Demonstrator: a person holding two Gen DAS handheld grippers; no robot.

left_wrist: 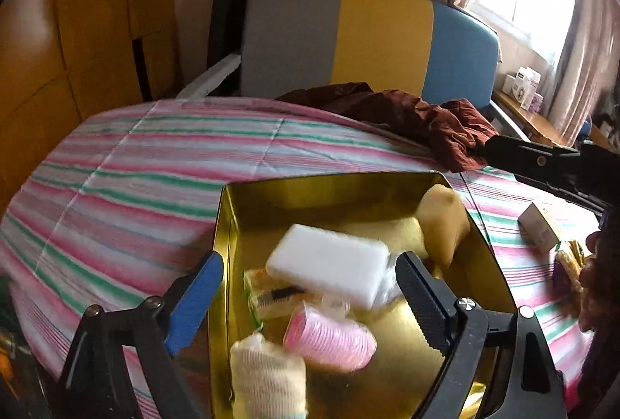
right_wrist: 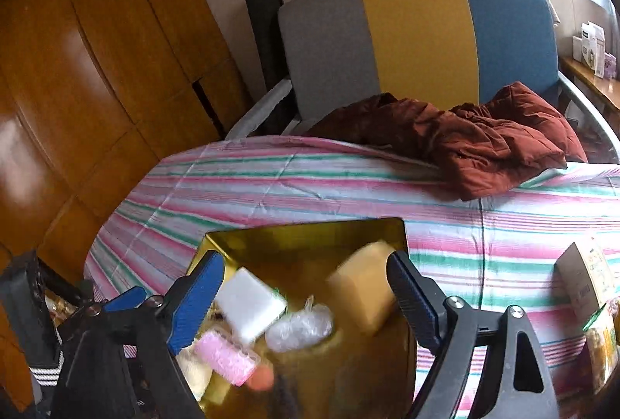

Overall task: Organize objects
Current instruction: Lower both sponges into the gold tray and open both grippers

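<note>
tin point(left_wrist: 232, 209) on bedspread point(left_wrist: 135, 163) | block point(left_wrist: 329, 264), roller point(left_wrist: 329, 337) inside | jacket point(left_wrist: 418, 116) behind tin

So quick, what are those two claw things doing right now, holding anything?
Left gripper: open, holding nothing, above the gold tin of small items.
Right gripper: open, holding nothing, over the same tin.

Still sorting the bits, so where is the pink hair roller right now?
The pink hair roller lies inside the gold tin, at its near left, just below the white block and beside the cream roll.
</note>
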